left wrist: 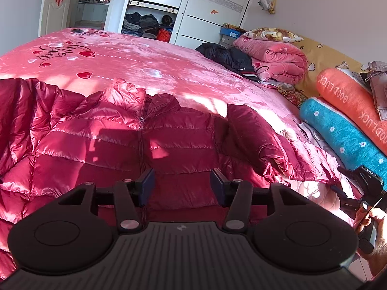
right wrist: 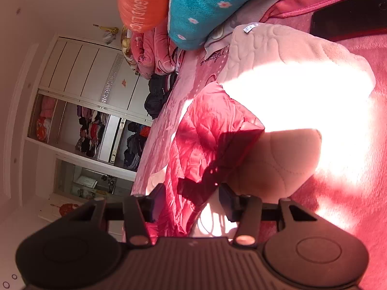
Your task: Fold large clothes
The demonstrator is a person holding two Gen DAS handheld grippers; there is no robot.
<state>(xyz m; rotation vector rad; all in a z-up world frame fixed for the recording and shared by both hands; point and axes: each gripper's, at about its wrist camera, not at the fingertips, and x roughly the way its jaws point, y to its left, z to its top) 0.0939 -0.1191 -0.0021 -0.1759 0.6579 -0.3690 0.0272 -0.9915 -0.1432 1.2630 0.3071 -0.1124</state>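
Observation:
A shiny red puffer jacket [left wrist: 121,145] lies spread front-up on the pink bedspread [left wrist: 157,67], zipper running up its middle. My left gripper [left wrist: 182,186] hovers open just over the jacket's lower front, one finger on each side of the zipper, with nothing pinched. At the right edge of the left wrist view a hand holds my right gripper [left wrist: 338,180] by the jacket's right sleeve end. In the rolled right wrist view, the right gripper [right wrist: 192,201] stands open around a crumpled edge of the jacket [right wrist: 205,133]. The fabric lies between the jaws, and a bright gap shows beside the right finger.
An orange "GOOD LUCK" bolster [left wrist: 348,101] and a teal flowered bolster [left wrist: 343,135] line the bed's right side. A folded pink quilt [left wrist: 275,58] and a black garment [left wrist: 225,53] lie behind. A pale quilted pad [right wrist: 278,55] and a dark phone [right wrist: 350,17] are near the right gripper. An open wardrobe [left wrist: 150,19] stands beyond.

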